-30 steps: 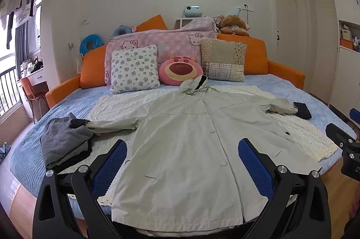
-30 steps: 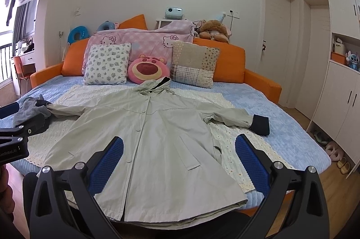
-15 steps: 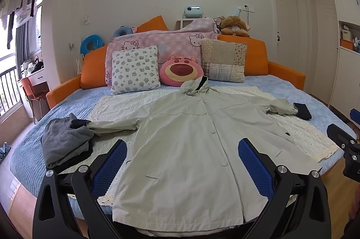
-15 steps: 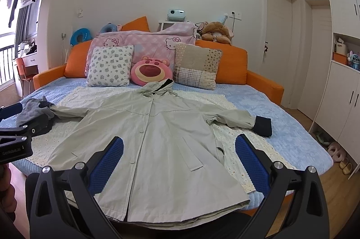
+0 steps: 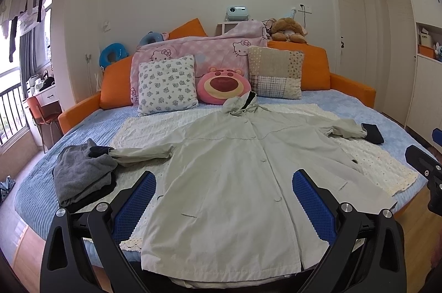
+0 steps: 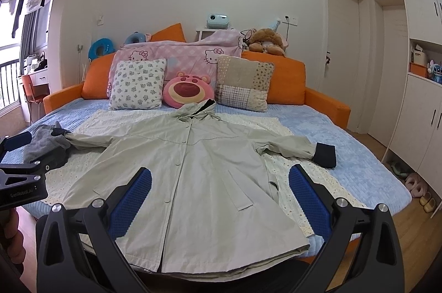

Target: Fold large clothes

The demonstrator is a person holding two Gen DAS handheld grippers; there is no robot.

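— Both tongs, left point(image 5: 223, 199) and right point(image 6: 219, 196), gape wide and hold nothing, low in frame over the hem.
— Where's the coat point(image 5: 237, 171)?
— Flat mid-frame on the bed point(image 5: 36, 188), buttoned, sleeves spread. Start with a sleeve cuff point(image 6: 325, 154) — pinch it and fold inward without dragging the body.

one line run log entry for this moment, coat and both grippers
stage: pre-fold | coat: flat on bed, buttoned, sleeves spread | left gripper: open, above hem, empty | right gripper: open, above hem, empty
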